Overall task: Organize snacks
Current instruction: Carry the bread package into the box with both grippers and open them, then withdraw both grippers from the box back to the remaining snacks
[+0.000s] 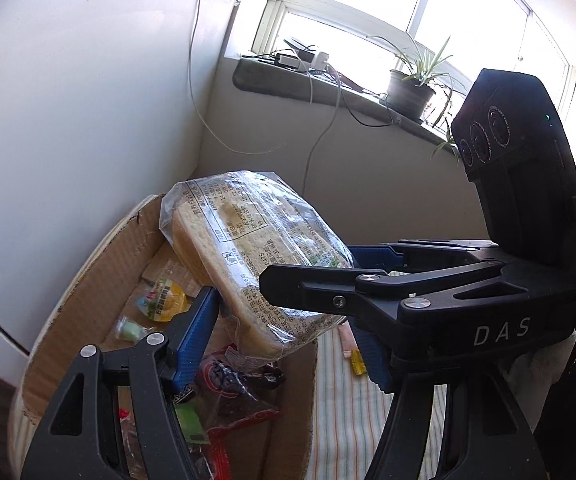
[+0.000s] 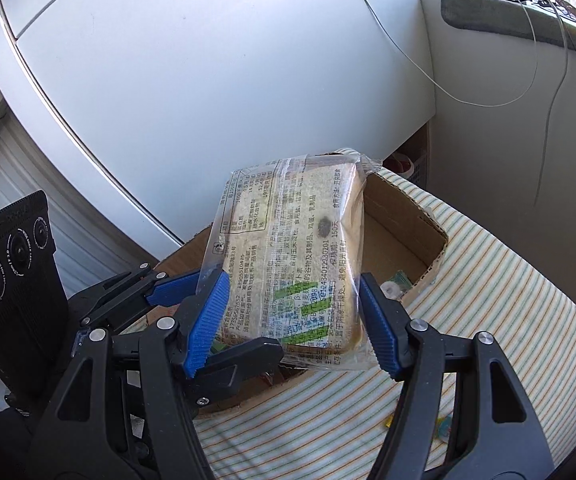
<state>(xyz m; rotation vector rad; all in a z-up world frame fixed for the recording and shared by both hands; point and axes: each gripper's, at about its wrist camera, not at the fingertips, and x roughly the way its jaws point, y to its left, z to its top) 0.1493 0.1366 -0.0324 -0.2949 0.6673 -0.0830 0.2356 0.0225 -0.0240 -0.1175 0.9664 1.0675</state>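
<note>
Bagged bread (image 2: 288, 264) is held over the cardboard box (image 2: 404, 220), clamped by the right tongs (image 2: 294, 320); left tongs (image 1: 283, 320) spread wide beside it; slick film could slip, dropping it outside the box

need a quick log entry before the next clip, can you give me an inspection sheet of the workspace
surface: striped cloth, cardboard box on it.
job's things: bagged bread slice held above the box; small snack packets inside the box.
clutter: a few wrappers on the cloth beside the box.
grippers: right gripper closed on the bread's lower end; left gripper open around the bread.
cables: white and dark cables hang from the windowsill.
surroundings: white cabinet, windowsill, potted plant.
</note>
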